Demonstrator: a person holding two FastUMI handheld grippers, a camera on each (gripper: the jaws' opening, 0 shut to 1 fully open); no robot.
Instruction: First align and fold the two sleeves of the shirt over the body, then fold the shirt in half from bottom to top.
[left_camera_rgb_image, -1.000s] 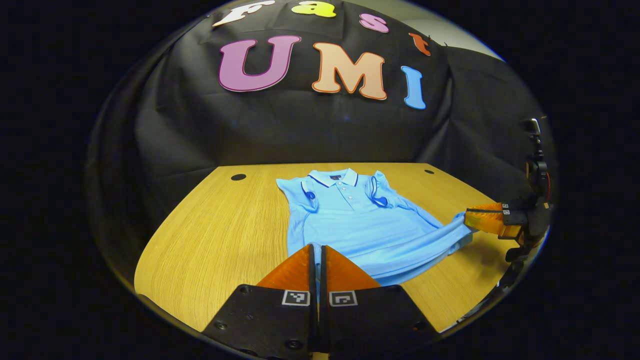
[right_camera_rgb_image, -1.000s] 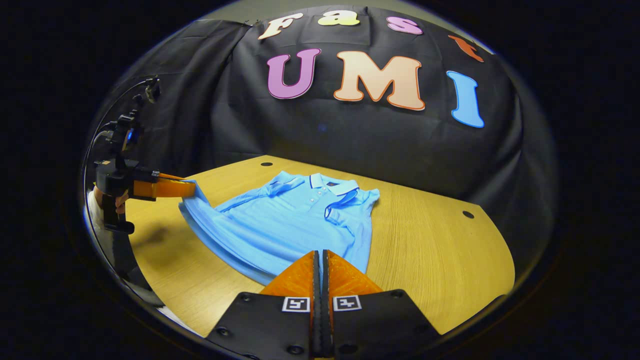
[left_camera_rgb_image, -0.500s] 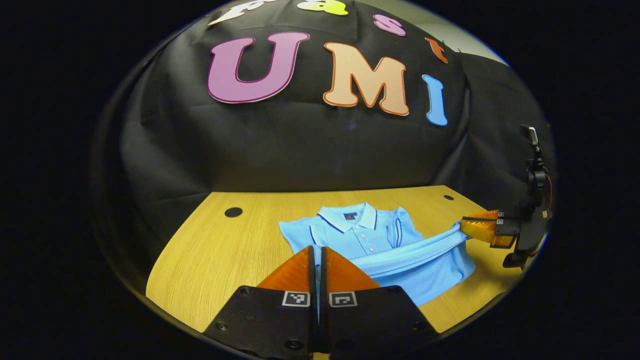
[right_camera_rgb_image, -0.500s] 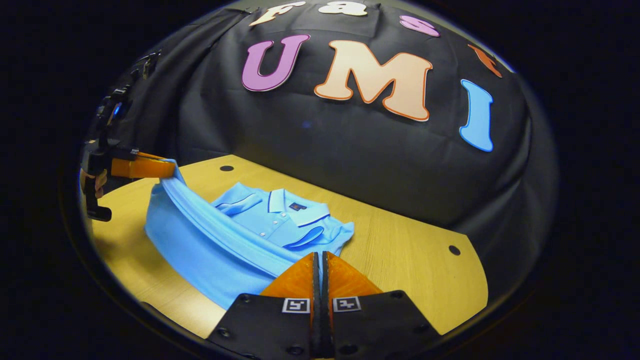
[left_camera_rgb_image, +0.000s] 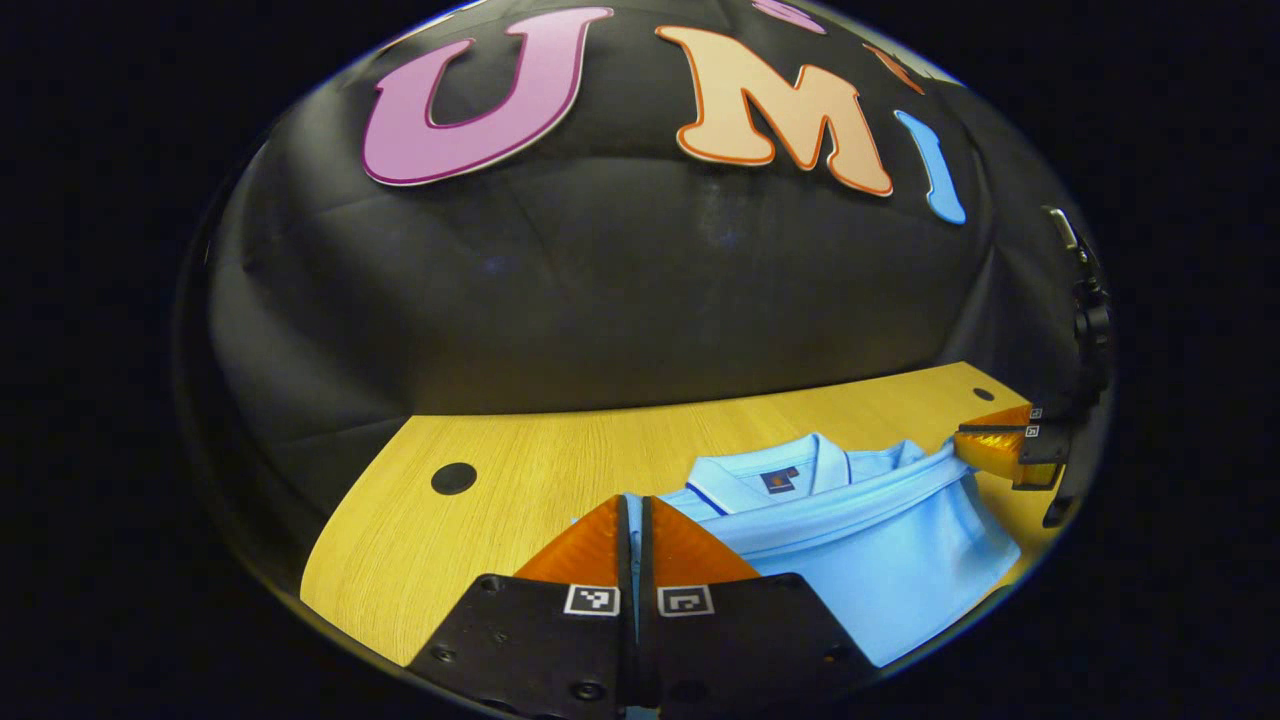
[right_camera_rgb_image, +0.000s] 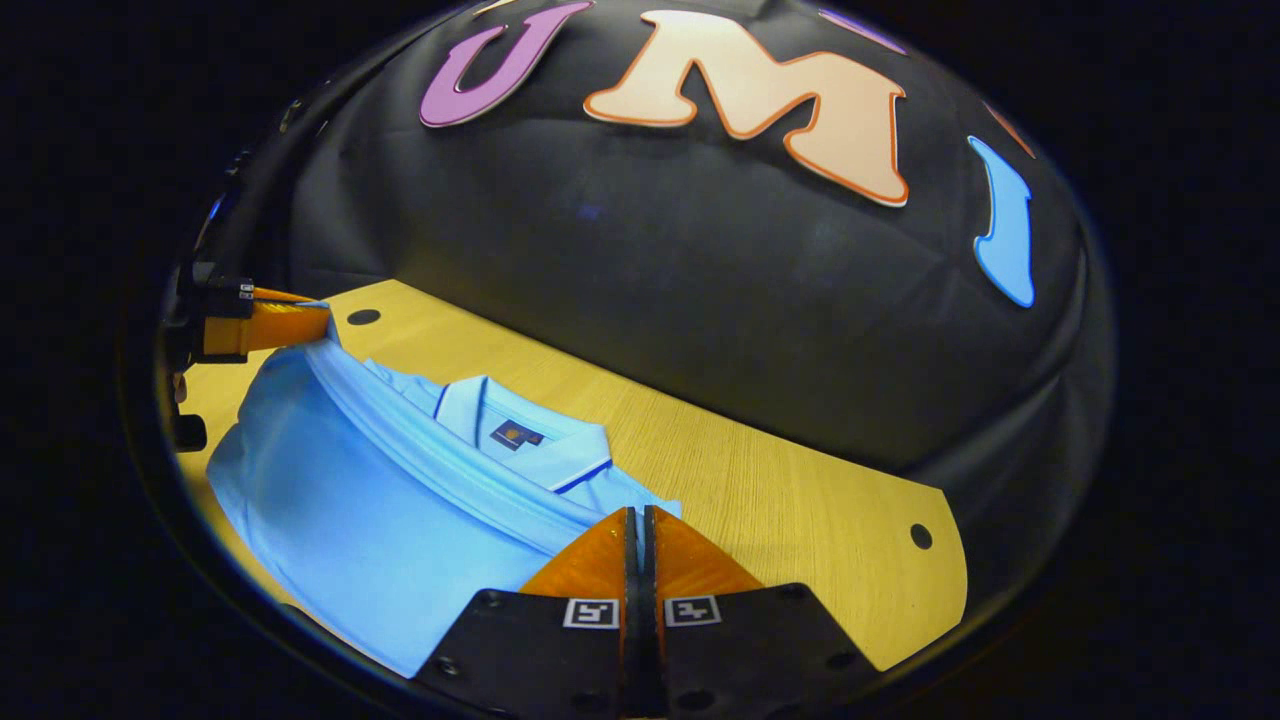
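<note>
In the left gripper view we see our left gripper (left_camera_rgb_image: 635, 512) low over the wooden table (left_camera_rgb_image: 480, 520), its two fingers pressed together on the near corner of the light blue shirt's (left_camera_rgb_image: 880, 560) hem. The hem runs as a taut band across the shirt, just below the collar (left_camera_rgb_image: 770, 480), to the right gripper (left_camera_rgb_image: 962, 447) at the far right edge, which is pinched on the other corner. The fabric looks smooth and soft; the tabletop shows fine wood grain and a round dark hole (left_camera_rgb_image: 453, 478).

In the right gripper view the right gripper (right_camera_rgb_image: 637, 525) sits level and forward, clenched on the shirt (right_camera_rgb_image: 350, 520) hem at its tips. The left gripper (right_camera_rgb_image: 322, 322) holds the opposite corner at far left, lifted above the table (right_camera_rgb_image: 800, 520). The folded-over body lies flat, with the collar (right_camera_rgb_image: 520, 435) and a small dark tag still uncovered beyond the hem
</note>
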